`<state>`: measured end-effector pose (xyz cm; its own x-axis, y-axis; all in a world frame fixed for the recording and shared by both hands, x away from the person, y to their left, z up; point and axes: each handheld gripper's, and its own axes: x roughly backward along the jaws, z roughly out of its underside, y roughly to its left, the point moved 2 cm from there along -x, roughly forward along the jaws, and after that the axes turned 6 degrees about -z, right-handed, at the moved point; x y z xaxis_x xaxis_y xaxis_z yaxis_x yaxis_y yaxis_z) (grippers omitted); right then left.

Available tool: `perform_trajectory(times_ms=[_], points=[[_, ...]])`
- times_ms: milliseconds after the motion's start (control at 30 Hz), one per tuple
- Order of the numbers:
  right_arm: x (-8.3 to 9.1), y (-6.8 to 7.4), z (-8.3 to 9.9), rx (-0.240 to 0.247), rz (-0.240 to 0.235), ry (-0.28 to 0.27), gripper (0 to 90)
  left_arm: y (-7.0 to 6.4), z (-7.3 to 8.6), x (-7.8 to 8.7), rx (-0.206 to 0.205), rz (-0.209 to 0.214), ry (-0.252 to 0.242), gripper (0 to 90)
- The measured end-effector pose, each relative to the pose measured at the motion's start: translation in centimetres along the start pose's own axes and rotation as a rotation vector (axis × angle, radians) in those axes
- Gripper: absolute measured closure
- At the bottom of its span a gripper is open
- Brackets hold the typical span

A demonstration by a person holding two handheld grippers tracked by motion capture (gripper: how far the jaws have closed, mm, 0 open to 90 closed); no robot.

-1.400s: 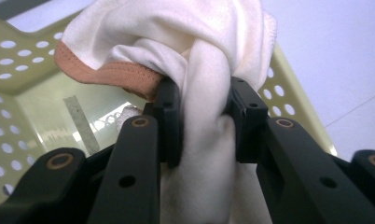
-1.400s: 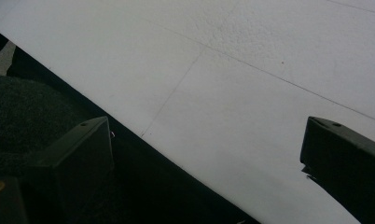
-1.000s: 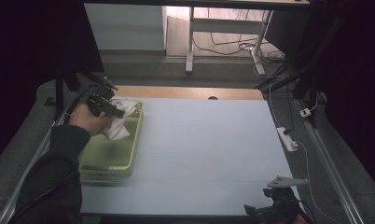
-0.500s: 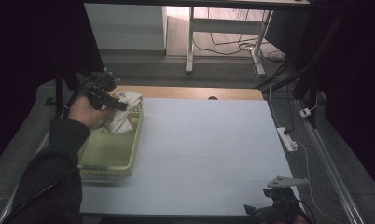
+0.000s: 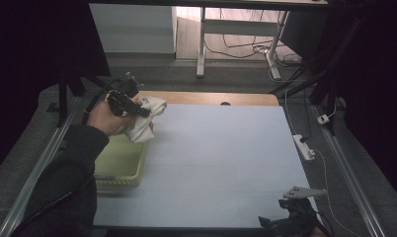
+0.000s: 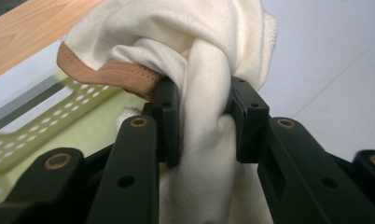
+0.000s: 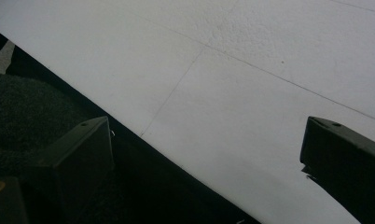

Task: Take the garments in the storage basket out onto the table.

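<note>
Spreading pale across the high view, the desk [image 5: 221,158] carries a yellow-green basket [image 5: 118,165] at its left edge. Above the basket's far end hangs a cream cloth [image 5: 146,121] with a brown hem, pinched between the closed jaws of the left tool [image 6: 202,116]. Near the desk's front-right corner, the right tool [image 7: 204,154] gapes wide, holding nothing.

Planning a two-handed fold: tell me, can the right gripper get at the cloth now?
Probably yes: the right gripper is open, the table between lies bare, and the cloth hangs from the left gripper.
</note>
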<state>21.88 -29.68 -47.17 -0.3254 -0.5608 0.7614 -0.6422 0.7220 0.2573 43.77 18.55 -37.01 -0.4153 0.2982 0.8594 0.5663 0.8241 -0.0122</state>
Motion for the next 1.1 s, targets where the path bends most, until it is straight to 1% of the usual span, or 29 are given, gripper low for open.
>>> perform_trajectory(times_ms=[200,400,767,1100], points=[[0.0,0.0,0.0,-0.001,-0.001,-0.002,2.3,-1.7,-1.1,-0.5,-0.042,0.019,-0.01,67.3],[0.0,0.0,0.0,-0.002,-0.002,-0.004,2.4,-3.2,-2.0,-1.3,-0.082,0.034,-0.008,67.2],[0.1,0.0,0.0,-0.006,-0.006,-0.004,2.3,-5.8,-3.6,-2.5,-0.119,0.068,-0.023,67.2],[0.1,0.0,0.0,-0.005,-0.006,-0.005,2.4,-7.9,-4.8,-4.0,-0.158,0.088,-0.03,67.1]])
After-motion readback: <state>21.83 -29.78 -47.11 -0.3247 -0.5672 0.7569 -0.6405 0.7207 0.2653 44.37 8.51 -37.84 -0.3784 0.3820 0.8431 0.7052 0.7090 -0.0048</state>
